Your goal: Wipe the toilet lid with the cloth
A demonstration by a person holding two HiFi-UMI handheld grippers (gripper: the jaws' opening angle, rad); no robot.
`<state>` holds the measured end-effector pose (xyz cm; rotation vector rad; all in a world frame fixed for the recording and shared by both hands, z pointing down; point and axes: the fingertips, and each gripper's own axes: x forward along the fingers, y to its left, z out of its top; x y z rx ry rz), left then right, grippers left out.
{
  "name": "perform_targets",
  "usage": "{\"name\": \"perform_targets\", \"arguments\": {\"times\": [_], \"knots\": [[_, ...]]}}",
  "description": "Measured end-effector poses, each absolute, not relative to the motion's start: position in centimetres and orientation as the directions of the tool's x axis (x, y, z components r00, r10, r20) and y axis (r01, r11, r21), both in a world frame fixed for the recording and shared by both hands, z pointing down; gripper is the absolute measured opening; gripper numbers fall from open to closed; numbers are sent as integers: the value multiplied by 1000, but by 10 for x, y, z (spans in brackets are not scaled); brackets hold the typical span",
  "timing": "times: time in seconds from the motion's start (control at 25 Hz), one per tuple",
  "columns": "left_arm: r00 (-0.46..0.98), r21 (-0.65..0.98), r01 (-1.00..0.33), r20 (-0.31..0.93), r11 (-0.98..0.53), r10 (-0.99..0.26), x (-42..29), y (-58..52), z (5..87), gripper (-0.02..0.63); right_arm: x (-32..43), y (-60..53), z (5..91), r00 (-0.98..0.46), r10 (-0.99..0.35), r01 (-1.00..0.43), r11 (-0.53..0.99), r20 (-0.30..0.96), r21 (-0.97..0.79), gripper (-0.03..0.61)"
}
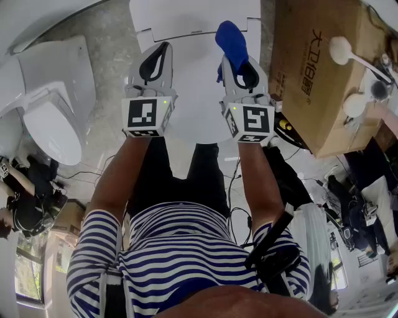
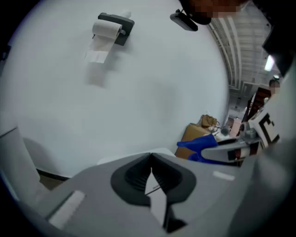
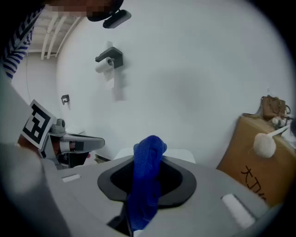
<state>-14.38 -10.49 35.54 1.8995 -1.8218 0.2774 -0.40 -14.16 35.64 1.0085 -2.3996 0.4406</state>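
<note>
In the head view the white toilet lid [image 1: 194, 109] lies below and between both grippers, with the tank [image 1: 186, 15] behind it. My right gripper [image 1: 239, 62] is shut on a blue cloth [image 1: 231, 38], which sticks up past the fingertips. In the right gripper view the cloth [image 3: 147, 185] hangs out of the closed jaws of that gripper [image 3: 148, 157]. My left gripper [image 1: 163, 48] is level with it on the left. In its own view the left gripper [image 2: 151, 156] is shut with nothing in it. Both grippers point at the white wall, held above the lid.
A large cardboard box [image 1: 317, 68] with a white brush [image 1: 342, 49] on it stands close on the right. Another white toilet [image 1: 53, 105] is at the left. A toilet-paper holder [image 2: 111, 28] hangs on the wall ahead. Cables lie on the floor [image 1: 239, 186].
</note>
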Motion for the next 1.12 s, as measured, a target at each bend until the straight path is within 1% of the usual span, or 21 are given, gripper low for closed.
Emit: {"name": "perform_targets", "arguments": {"times": [0.64, 0.84, 1.12], "knots": [[98, 220, -975, 499, 17, -861, -155, -133, 385, 2, -15, -173, 395, -587, -560, -743, 660, 585, -113, 114], [118, 231, -973, 507, 3, -854, -162, -138, 392, 2, -10, -233, 420, -532, -614, -778, 627, 583, -49, 115], [147, 239, -971, 544, -15, -826, -174, -117, 403, 2, 5, -318, 451, -420, -685, -845, 534, 595, 19, 112]]}}
